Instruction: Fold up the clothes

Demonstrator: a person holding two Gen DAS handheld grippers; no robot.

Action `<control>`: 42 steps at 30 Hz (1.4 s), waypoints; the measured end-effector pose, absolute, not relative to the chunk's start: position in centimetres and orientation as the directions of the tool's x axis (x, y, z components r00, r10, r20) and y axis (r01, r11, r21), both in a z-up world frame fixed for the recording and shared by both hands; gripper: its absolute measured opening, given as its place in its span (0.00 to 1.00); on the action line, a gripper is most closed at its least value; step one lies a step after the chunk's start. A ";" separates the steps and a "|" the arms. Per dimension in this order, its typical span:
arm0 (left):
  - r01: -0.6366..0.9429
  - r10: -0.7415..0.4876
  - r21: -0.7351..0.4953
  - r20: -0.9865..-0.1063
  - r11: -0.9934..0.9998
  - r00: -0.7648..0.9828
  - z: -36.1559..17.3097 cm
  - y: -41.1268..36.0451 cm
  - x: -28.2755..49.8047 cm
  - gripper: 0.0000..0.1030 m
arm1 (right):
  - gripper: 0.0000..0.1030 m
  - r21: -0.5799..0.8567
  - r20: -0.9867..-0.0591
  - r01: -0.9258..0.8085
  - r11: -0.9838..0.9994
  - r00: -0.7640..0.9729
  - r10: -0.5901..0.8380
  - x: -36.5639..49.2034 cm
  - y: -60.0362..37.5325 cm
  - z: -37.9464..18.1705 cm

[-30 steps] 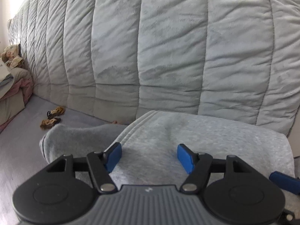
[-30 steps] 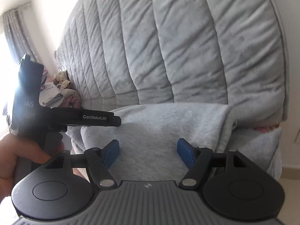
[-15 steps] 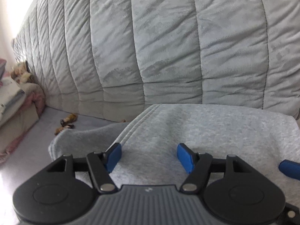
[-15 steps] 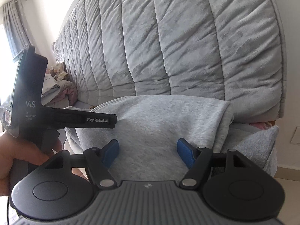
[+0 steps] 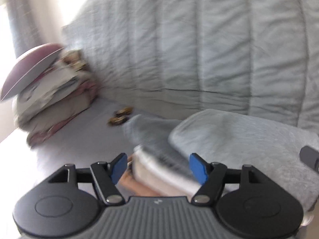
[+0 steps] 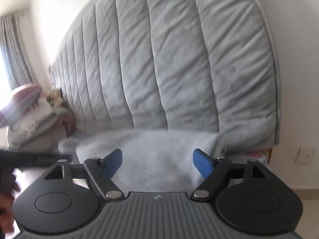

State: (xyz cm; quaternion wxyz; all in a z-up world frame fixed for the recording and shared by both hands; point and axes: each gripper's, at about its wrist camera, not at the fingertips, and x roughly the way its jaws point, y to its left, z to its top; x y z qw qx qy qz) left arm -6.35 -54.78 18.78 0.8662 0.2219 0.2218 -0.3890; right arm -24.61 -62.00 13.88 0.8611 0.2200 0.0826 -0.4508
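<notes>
A folded grey sweatshirt (image 5: 243, 139) lies on the sofa seat against the quilted backrest (image 5: 199, 49), one sleeve (image 5: 147, 131) trailing left. My left gripper (image 5: 158, 167) hovers off its left edge, jaws opening; the pads press on nothing. A blurred white folded garment (image 5: 159, 171) shows in the gap below them. My right gripper (image 6: 157, 163) stands in front of the sweatshirt (image 6: 155, 149), jaws opening wide, nothing gripped. The left gripper's body (image 6: 35, 159) and the hand (image 6: 6, 199) holding it show at the left of the right wrist view.
A pile of folded clothes (image 5: 49, 103) sits at the far left of the seat, with a pink cushion (image 5: 30, 65) on top. Two small brown items (image 5: 119, 116) lie by the backrest. The sofa ends at a white wall with a socket (image 6: 305, 155).
Both grippers pulled back and up from the sweatshirt and their jaws widened. The left view swung left, bringing the clothes pile and the white garment into sight.
</notes>
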 end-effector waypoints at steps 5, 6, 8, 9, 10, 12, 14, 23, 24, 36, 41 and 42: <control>0.687 -0.516 0.196 -0.525 0.700 0.677 18.1 -46.6 -6.5 0.84 | 0.91 0.253 -0.307 0.786 0.563 0.618 -0.724 -23.3 -59.7 14.1; 0.672 -0.502 0.167 -0.542 0.722 0.674 17.7 -44.7 -6.3 0.84 | 0.91 0.250 -0.296 0.772 0.585 0.636 -0.713 -23.0 -59.0 14.2; 0.633 -0.467 0.130 -0.567 0.763 0.679 17.0 -41.0 -6.1 0.84 | 0.92 0.247 -0.266 0.739 0.627 0.674 -0.689 -22.2 -57.5 14.5; 0.604 -0.443 0.130 -0.562 0.787 0.698 16.8 -39.1 -6.2 0.84 | 0.93 0.243 -0.248 0.722 0.647 0.691 -0.679 -21.8 -56.6 14.7; 0.571 -0.418 0.137 -0.547 0.810 0.725 16.8 -37.0 -6.4 0.84 | 0.93 0.234 -0.227 0.707 0.668 0.708 -0.669 -21.4 -55.6 15.0; 0.505 -0.370 0.139 -0.521 0.852 0.769 16.7 -33.1 -6.8 0.84 | 0.95 0.188 -0.193 0.663 0.724 0.748 -0.635 -20.3 -53.2 15.3; 0.436 -0.323 0.112 -0.514 0.893 0.794 16.8 -29.1 -6.9 0.84 | 0.98 0.129 -0.172 0.598 0.791 0.799 -0.576 -19.2 -50.6 15.4; 0.225 -0.147 0.111 -0.479 0.968 0.866 16.0 -13.6 -8.8 0.89 | 0.99 -0.107 -0.288 0.169 0.980 0.938 -0.193 -14.5 -36.3 12.5; 0.211 -0.136 0.102 -0.487 0.972 0.863 15.7 -12.3 -8.9 0.89 | 0.99 -0.070 -0.323 0.135 0.988 0.934 -0.151 -13.9 -35.2 12.1; 0.077 -0.014 0.081 -0.595 0.994 0.804 10.8 -1.9 -7.1 0.89 | 0.99 0.078 -0.597 -0.139 0.987 0.787 0.157 -10.6 -22.0 9.9; 0.062 -0.001 0.075 -0.632 0.995 0.775 9.0 -0.2 -5.8 0.90 | 0.99 0.078 -0.742 -0.097 0.992 0.659 0.123 -9.2 -19.1 7.2; 0.064 0.003 0.081 -0.644 0.995 0.765 8.6 0.0 -5.4 0.90 | 0.99 0.086 -0.762 -0.102 0.991 0.634 0.131 -8.9 -18.6 6.5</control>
